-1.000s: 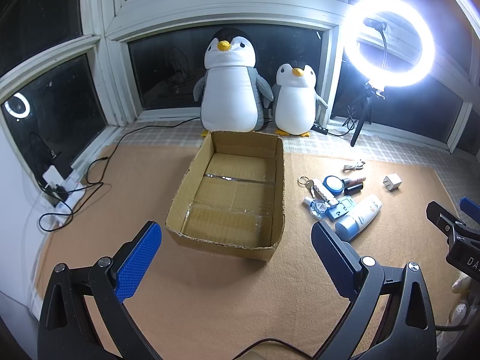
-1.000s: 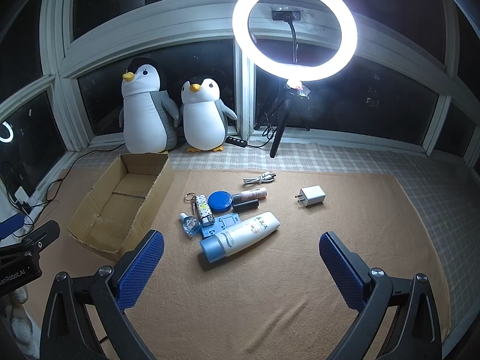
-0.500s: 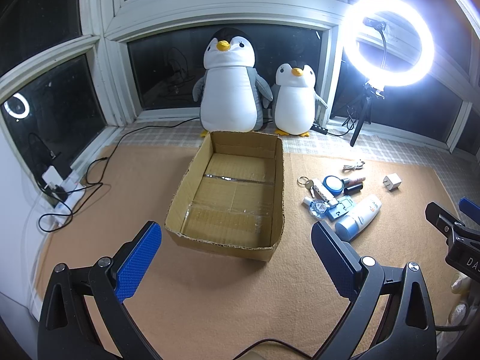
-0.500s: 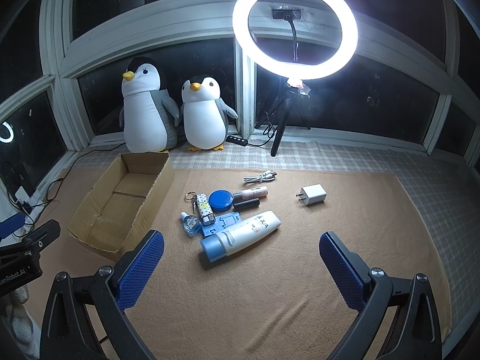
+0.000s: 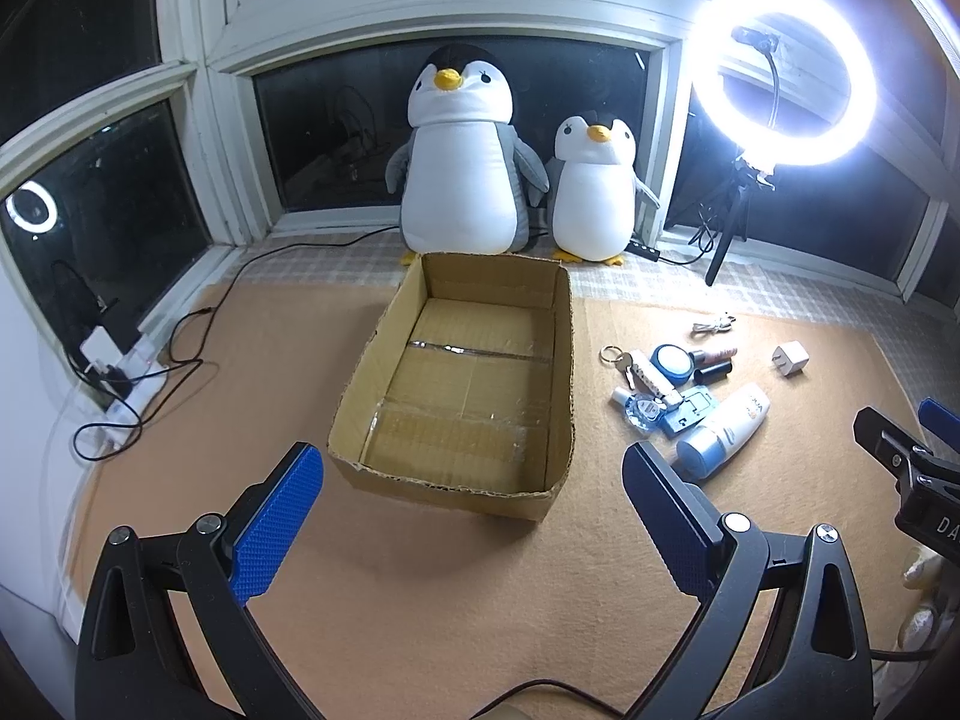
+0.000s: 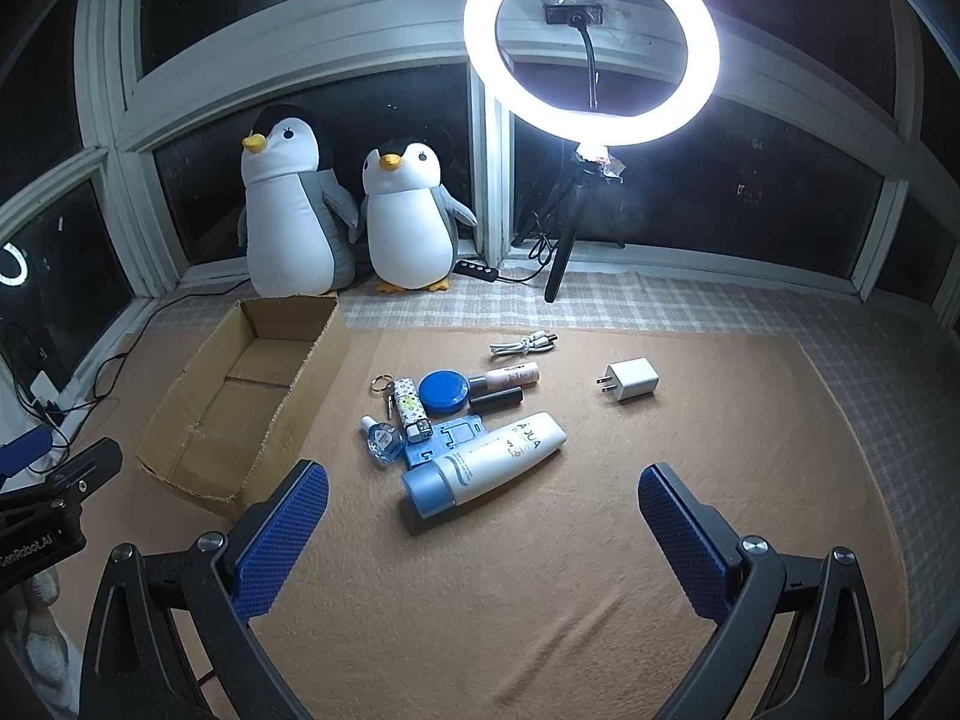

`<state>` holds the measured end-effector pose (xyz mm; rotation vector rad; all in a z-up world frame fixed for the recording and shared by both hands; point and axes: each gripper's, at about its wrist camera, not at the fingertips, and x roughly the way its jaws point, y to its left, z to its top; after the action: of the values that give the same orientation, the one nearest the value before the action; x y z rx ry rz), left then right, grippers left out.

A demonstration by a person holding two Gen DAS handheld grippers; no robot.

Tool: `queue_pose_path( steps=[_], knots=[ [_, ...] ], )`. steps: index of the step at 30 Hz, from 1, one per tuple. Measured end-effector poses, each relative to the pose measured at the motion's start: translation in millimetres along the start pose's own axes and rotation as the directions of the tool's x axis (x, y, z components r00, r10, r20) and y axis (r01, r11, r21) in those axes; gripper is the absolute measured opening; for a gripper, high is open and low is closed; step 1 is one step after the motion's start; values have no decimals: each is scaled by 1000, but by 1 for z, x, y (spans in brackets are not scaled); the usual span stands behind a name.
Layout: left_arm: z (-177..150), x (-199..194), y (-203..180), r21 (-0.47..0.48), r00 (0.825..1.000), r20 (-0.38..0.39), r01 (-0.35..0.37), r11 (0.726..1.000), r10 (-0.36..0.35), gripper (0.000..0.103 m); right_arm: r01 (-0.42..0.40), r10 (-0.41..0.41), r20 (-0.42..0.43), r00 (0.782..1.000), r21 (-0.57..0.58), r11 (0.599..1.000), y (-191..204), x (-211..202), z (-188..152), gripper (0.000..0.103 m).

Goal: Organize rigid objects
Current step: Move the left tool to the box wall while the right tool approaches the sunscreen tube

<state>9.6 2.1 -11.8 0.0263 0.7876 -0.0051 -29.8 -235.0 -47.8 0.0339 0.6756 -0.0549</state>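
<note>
Ahead, cardboard box [image 5: 474,372] beyond left tongs [image 5: 474,516], bottle [image 6: 486,462] beyond right tongs [image 6: 483,516], both wide open, empty.

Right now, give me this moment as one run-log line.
left gripper: open, empty | right gripper: open, empty | cardboard box: empty | lotion tube and small items: on mat, beside box | stage: nothing picked

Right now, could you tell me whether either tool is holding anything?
Nothing is held: the left tool and right tool are both open and empty.

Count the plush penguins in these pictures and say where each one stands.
2. The big penguin stands by the window behind the box; the small penguin stands beside it. None seem hidden.
</note>
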Motion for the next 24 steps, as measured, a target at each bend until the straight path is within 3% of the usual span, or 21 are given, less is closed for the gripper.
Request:
queue_pose_path(
  steps=[14, 24],
  knots=[
    [-2, 36, 50, -55, 995, -53, -90, 994, 87, 99, -22, 23, -29, 999, 59, 998, -19, 21, -4, 102],
    [-7, 93, 90, -120, 979, -149, -158, 980, 140, 84, -28, 35, -75, 997, 102, 994, -39, 43, -7, 102]
  ],
)
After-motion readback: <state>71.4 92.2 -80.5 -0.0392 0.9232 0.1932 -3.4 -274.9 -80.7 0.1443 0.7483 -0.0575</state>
